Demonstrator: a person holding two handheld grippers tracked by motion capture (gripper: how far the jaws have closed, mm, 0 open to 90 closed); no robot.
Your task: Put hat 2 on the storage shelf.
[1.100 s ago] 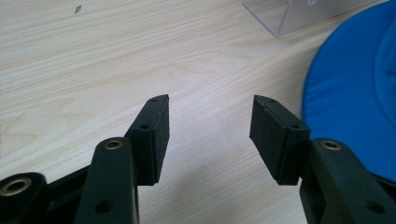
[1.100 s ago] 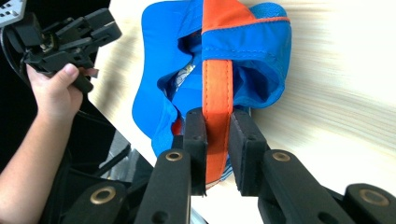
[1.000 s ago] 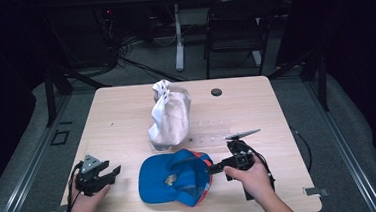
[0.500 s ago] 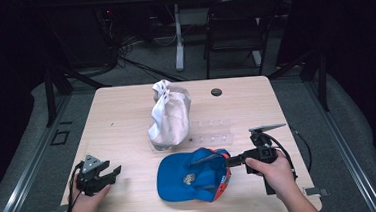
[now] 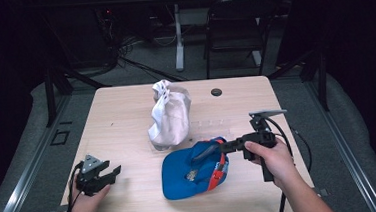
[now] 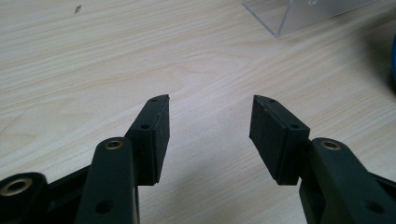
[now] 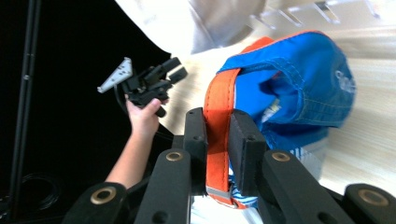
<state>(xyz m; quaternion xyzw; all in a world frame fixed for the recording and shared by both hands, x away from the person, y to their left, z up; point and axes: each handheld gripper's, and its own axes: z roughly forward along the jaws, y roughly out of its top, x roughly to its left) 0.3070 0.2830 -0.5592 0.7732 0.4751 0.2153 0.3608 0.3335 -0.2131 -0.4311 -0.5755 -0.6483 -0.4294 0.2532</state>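
Right tongs (image 7: 217, 140) pinch the orange strap (image 7: 218, 126) at the back of the blue cap (image 7: 299, 88), a grip the right gripper view shows close up, with the strap running upright between the pads and a metal end piece at its bottom; from the high view the same tongs (image 5: 222, 146) reach toward 9 o'clock from the hand and the cap (image 5: 190, 173) sits on the table (image 5: 121, 115) at about 6 o'clock from the white bag (image 5: 169, 115), its inside turned up. Left tongs (image 6: 210, 121) stand spread with nothing between them, over bare wood, and the left gripper view adds a clear plastic piece (image 6: 299, 14) at 1 o'clock. On the high view they (image 5: 111, 172) lie well apart from the cap, at its 9 o'clock. White lettering on the cap shows at 3 o'clock in the right gripper view, too cut off to read
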